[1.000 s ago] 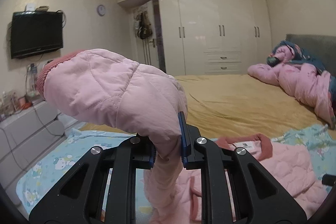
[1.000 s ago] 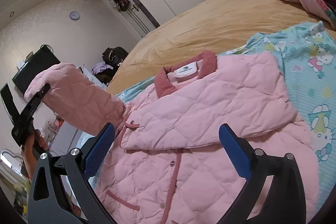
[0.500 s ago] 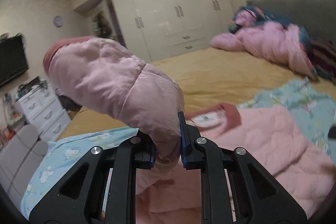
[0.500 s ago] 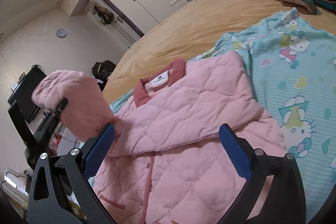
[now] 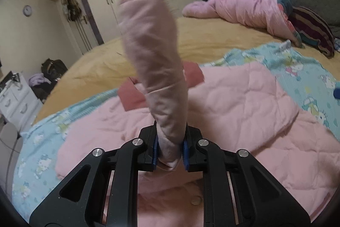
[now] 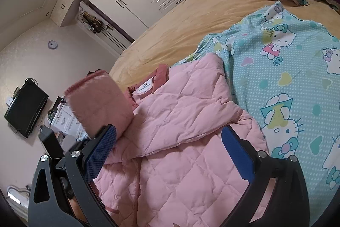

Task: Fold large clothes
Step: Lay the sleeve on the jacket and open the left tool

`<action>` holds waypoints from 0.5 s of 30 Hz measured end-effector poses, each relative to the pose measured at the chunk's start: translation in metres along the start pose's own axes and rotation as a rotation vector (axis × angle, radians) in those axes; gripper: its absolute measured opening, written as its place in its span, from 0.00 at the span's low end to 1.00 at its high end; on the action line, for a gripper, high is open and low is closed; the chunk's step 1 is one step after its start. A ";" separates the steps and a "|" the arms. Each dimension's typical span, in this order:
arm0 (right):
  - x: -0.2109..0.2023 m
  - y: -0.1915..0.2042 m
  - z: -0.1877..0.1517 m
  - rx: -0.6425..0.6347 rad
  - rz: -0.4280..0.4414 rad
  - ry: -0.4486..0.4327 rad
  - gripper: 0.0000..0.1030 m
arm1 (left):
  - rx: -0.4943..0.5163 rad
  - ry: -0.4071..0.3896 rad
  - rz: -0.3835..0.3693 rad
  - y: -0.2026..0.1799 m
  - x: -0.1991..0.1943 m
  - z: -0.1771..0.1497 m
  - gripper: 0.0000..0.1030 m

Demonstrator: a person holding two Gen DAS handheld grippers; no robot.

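On the mustard bed [image 6: 170,20], left tongs [image 5: 170,152] pinch a pink sleeve [image 5: 153,52]; right tongs [image 6: 170,150] gape wide.

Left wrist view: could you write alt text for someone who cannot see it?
Two black fingers pinch a pink quilted sleeve that stands up over a pink jacket lying on a cartoon-print sheet on a bed.

Open right gripper [image 6: 170,150] above pink jacket [image 6: 191,120].

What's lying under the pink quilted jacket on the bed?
A turquoise cartoon-print sheet shows around the pink quilted jacket, over the mustard bedspread. Directly beneath the jacket is covered.
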State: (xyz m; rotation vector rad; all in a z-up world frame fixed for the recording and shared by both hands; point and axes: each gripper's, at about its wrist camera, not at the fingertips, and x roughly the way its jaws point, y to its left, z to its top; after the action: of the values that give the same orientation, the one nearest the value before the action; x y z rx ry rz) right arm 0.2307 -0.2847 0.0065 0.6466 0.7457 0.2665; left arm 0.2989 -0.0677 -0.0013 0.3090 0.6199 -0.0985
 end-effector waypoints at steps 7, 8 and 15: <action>0.006 -0.008 0.000 0.028 -0.005 0.014 0.96 | 0.046 0.037 -0.027 -0.021 0.005 -0.017 0.12; 0.007 -0.008 -0.001 0.031 -0.006 0.017 0.96 | 0.057 0.046 -0.032 -0.024 0.006 -0.020 0.13; 0.013 -0.008 -0.001 0.033 -0.016 0.029 0.96 | 0.090 0.078 -0.054 -0.035 0.008 -0.027 0.25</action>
State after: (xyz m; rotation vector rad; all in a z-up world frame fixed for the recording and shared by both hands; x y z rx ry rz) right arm 0.2388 -0.2850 -0.0063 0.6685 0.7842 0.2498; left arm 0.2838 -0.0927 -0.0360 0.3846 0.7029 -0.1668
